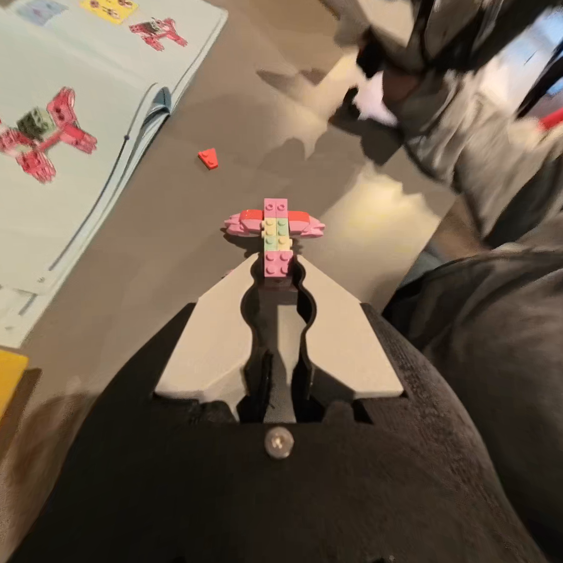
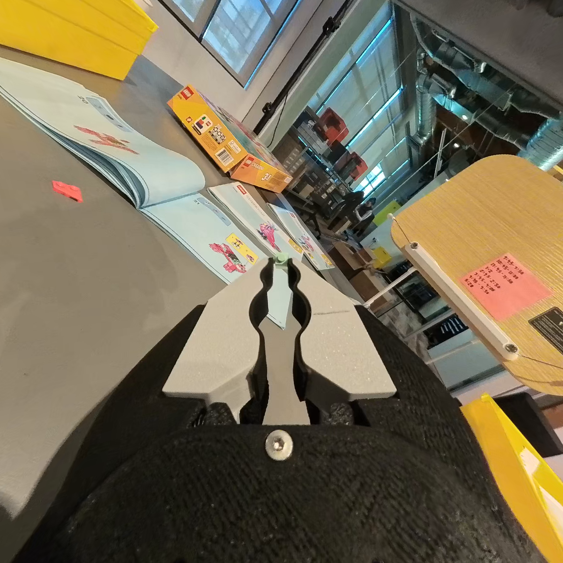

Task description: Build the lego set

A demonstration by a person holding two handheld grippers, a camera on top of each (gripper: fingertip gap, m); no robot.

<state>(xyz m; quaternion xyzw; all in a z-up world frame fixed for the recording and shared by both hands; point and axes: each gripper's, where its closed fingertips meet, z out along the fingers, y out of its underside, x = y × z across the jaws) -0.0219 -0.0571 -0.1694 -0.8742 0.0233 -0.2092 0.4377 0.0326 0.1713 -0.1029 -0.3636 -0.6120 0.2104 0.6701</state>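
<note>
My left gripper [image 1: 276,265] is shut on the near end of a small lego model [image 1: 275,231]. The model has a pink, yellow and pale green studded spine with pink and red wings across its far end. A loose red wedge plate [image 1: 208,157] lies on the grey table beyond it; it also shows in the right wrist view [image 2: 67,190]. My right gripper [image 2: 281,262] is shut on a small pale green stud piece [image 2: 280,260] held at its fingertips, raised above the table. The other gripper shows as a blurred shape [image 1: 426,91] at the upper right of the left wrist view.
An open instruction booklet [image 1: 91,91] lies at the left, also in the right wrist view [image 2: 146,170]. Two more booklets [image 2: 253,219] and an orange lego box [image 2: 225,143] lie beyond. Yellow bins [image 2: 76,30] stand at the far left. A wooden chair back [image 2: 487,243] is at right. My right fingertips sit around 25 cm from my left ones.
</note>
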